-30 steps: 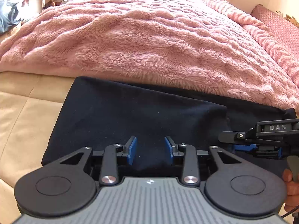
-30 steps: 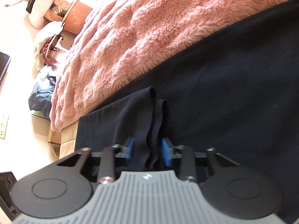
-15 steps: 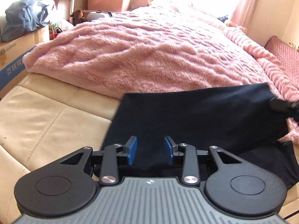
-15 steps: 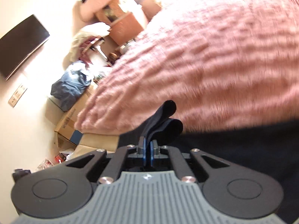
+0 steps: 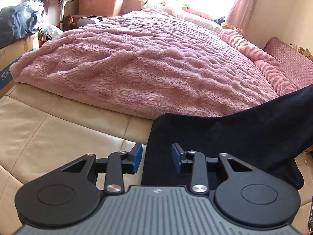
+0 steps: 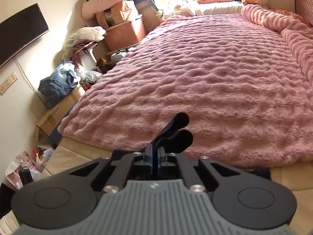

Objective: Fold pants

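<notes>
While the cream mattress is seen bare at near left, the left gripper is held with its blue pads parted; the near edge of the dark pants lies between them, but the pads are not seen pressing on it. Farther back, the pink fleece blanket is spread across the bed. To the right, the pants are drawn up in a taut sheet toward the frame's right edge. On the right, the right gripper is clamped tight on a bunched fold of the pants, raised above the blanket.
</notes>
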